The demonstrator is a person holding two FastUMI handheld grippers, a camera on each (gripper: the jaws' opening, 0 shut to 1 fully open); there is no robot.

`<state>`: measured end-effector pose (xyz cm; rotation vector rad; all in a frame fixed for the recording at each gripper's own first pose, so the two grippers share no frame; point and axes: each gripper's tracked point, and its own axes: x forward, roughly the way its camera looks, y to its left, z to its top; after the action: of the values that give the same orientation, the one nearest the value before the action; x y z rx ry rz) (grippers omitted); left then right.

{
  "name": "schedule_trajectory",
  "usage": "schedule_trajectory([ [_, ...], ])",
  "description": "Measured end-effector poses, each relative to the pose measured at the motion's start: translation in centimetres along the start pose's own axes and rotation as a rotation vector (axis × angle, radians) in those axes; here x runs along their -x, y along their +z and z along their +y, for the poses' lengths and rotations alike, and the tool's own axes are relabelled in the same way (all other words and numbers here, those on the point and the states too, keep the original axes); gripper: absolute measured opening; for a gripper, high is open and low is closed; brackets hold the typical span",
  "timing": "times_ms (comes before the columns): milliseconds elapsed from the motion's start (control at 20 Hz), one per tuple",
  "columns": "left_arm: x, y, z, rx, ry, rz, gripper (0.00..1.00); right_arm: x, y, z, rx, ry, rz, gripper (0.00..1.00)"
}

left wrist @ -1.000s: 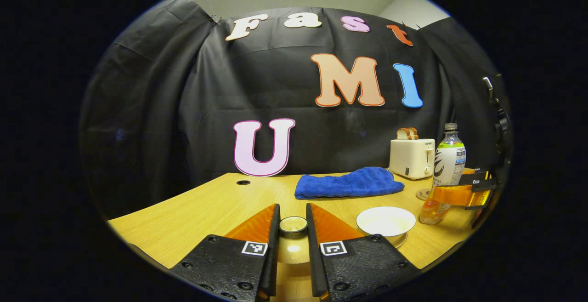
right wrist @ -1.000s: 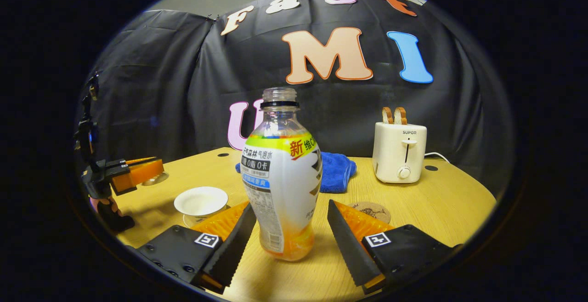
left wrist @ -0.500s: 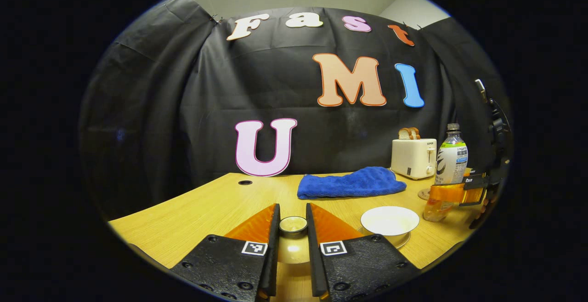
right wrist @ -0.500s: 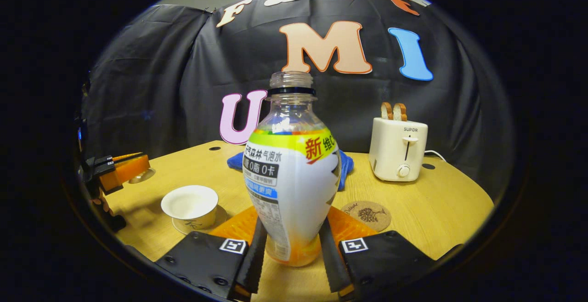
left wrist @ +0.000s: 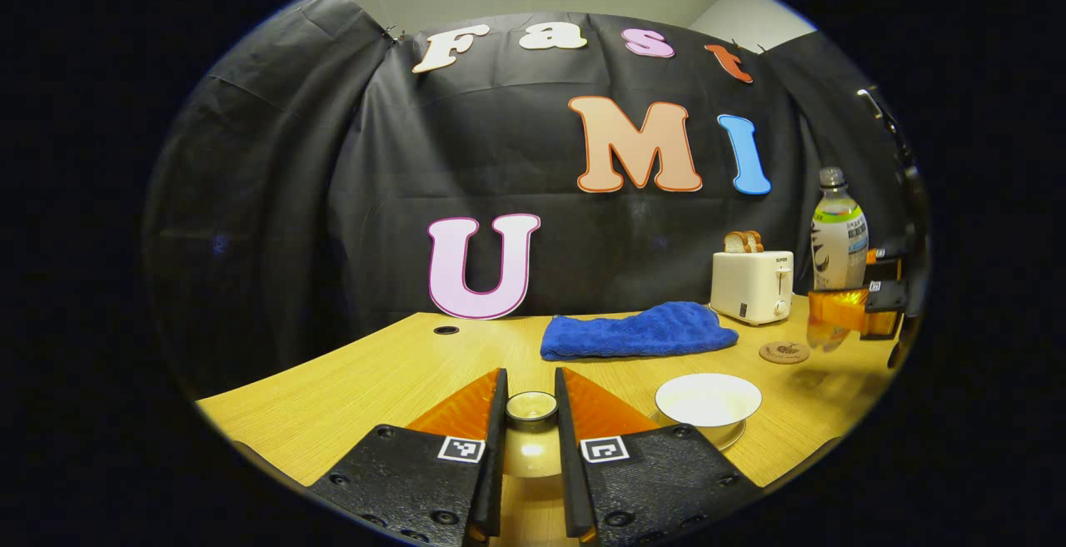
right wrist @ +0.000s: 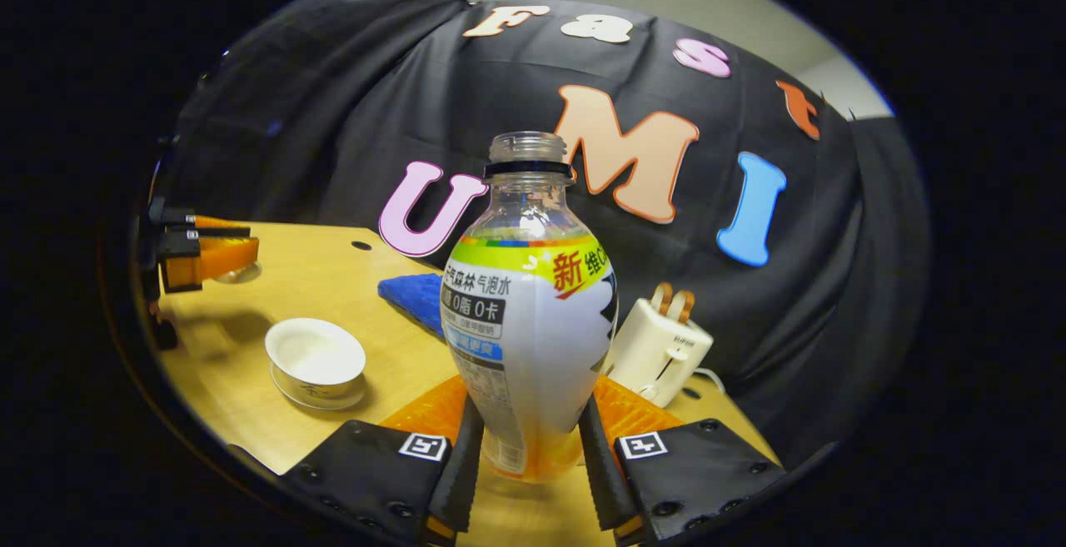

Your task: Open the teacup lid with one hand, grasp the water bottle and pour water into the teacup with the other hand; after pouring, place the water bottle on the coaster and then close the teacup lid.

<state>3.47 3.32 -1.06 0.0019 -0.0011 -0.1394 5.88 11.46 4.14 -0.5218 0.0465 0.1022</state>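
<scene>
- The right tool [right wrist: 526, 455] has both fingers clamped on the lower body of the uncapped clear plastic water bottle with the white and green label [right wrist: 529, 314]; in the left gripper view that bottle [left wrist: 837, 235] hangs clear above the light wooden tabletop [left wrist: 375, 372].
- The left tool [left wrist: 530, 414] is nearly closed, pinching the small round knob of the pale teacup lid [left wrist: 531, 406] between its fingers (the lid's underside is hidden, so I can't tell whether it touches the tabletop).
- The open white round teacup [left wrist: 708, 401] sits on its saucer just right of the left tool.
- The round brown cork coaster [left wrist: 784, 352] lies bare, beyond the teacup.
- Behind them are a crumpled blue towel [left wrist: 637, 332] and a cream toaster with two bread slices [left wrist: 752, 285].
</scene>
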Motion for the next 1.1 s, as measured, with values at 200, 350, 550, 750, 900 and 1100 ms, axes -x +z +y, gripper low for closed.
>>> schedule_trajectory([
  [200, 0.0, 0.0, 0.3, 0.001, 0.012, -0.001, 0.27, -0.3, 1.5, -1.4, 0.252, -0.047, -0.023, 0.60],
  [350, 0.1, 0.0, 0.3, 0.001, 0.017, -0.001, 0.27, -1.0, 1.8, -2.0, 0.473, -0.090, -0.029, 0.60],
  [550, 0.1, 0.0, 0.4, 0.001, 0.020, 0.000, 0.27, -1.9, 0.4, -1.3, 0.696, -0.104, -0.033, 0.60],
  [750, 0.1, 0.0, 0.4, 0.000, 0.021, 0.000, 0.27, -2.1, -1.2, 0.0, 0.820, -0.099, -0.038, 0.60],
  [900, 0.1, 0.0, 0.4, 0.000, 0.021, 0.000, 0.27, -2.1, -0.7, 0.3, 0.918, -0.117, -0.061, 0.58],
  [1100, 0.1, -0.1, 0.4, 0.001, 0.021, 0.000, 0.27, -2.5, -0.2, 0.9, 1.010, -0.117, -0.086, 0.60],
])
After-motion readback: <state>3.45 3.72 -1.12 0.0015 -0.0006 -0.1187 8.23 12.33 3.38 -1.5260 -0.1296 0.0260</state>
